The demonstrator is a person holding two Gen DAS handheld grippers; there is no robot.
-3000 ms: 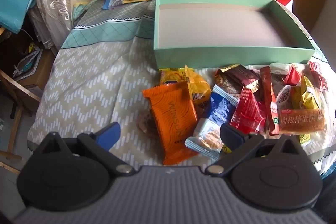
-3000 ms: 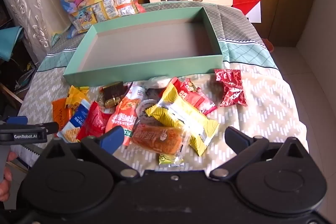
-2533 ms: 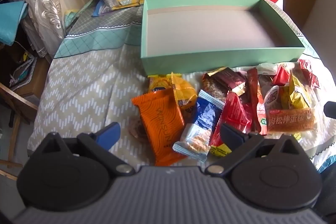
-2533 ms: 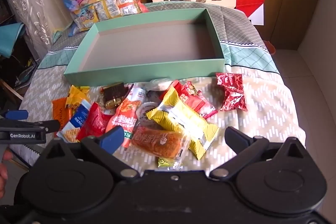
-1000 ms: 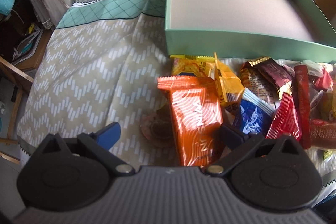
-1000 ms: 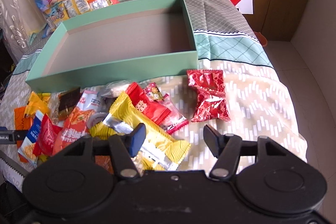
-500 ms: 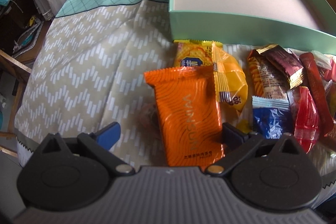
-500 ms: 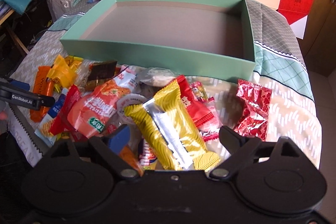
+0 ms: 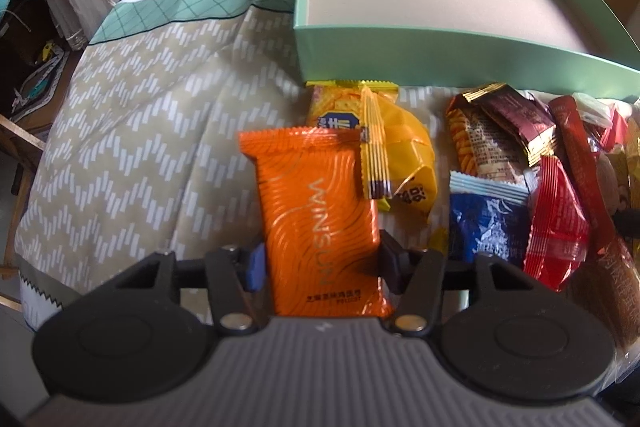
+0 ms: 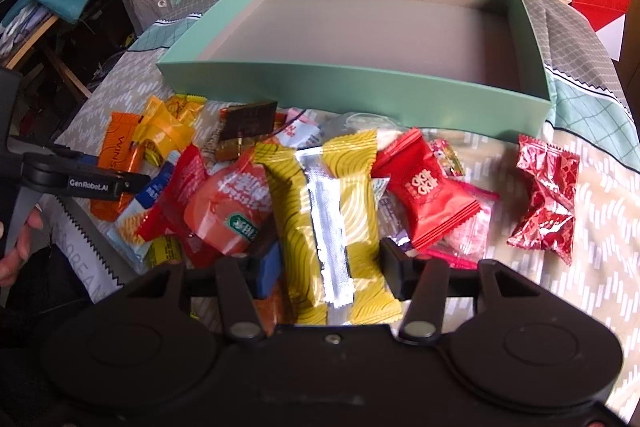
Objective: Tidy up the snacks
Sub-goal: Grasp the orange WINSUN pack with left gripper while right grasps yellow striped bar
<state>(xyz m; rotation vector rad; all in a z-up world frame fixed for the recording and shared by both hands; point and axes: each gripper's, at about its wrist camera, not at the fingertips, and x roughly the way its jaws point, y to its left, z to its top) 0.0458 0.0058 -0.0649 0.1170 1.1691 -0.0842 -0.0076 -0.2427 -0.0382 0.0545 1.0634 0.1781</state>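
Left claw (image 9: 322, 261) clamping orange packet (image 9: 320, 215)

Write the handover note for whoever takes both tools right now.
Left tool: jaws have just been closing and now pinch the orange packet by its sides; it sits low over the cloth.
Right tool: jaws have just been closing and now pinch the yellow packet on top of the pile.
Green box: nothing in it, just beyond the snacks.
Loose on the cloth: red foil packet off to the right, red packet, blue packet, and others in the heap.
Done: two grasps. Left: put both packets in the box, then the rest.
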